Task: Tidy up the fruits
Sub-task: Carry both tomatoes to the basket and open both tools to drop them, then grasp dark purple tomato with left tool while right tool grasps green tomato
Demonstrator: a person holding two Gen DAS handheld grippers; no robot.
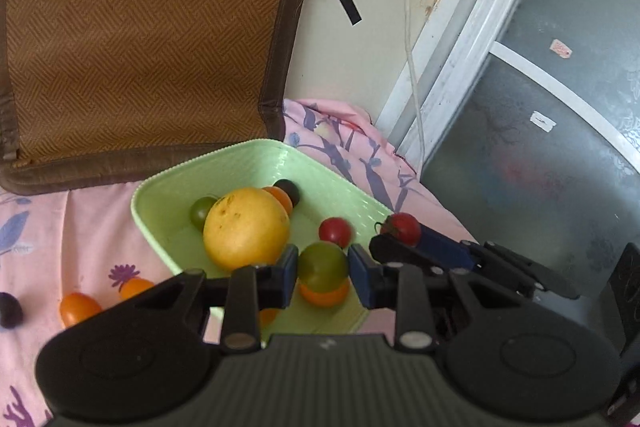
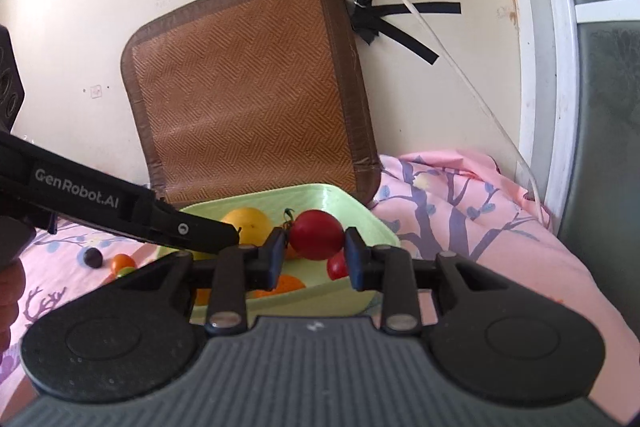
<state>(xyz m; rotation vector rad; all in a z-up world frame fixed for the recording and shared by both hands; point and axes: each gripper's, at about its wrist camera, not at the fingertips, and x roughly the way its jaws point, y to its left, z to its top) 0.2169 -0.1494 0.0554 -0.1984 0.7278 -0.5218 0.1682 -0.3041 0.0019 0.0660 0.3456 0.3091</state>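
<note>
In the left wrist view my left gripper (image 1: 323, 273) is shut on a green cherry tomato (image 1: 322, 263), held over the near part of the light green basket (image 1: 236, 157). To its right, my right gripper (image 1: 394, 235) holds a red cherry tomato (image 1: 404, 227) at the basket's right rim. In the right wrist view that gripper (image 2: 316, 253) grips the red tomato (image 2: 316, 233) between its blue pads above the basket (image 2: 360, 215). My left gripper (image 2: 230, 233) reaches in from the left. The basket holds a large yellow fruit (image 1: 246, 227) and several small tomatoes.
Two orange tomatoes (image 1: 78, 307) and a dark purple one (image 1: 10, 309) lie on the pink floral cloth (image 1: 92, 227) left of the basket. A brown woven cushion (image 1: 148, 27) leans on the wall behind. A white cable (image 1: 408, 27) hangs beside a glass door (image 1: 540, 107) on the right.
</note>
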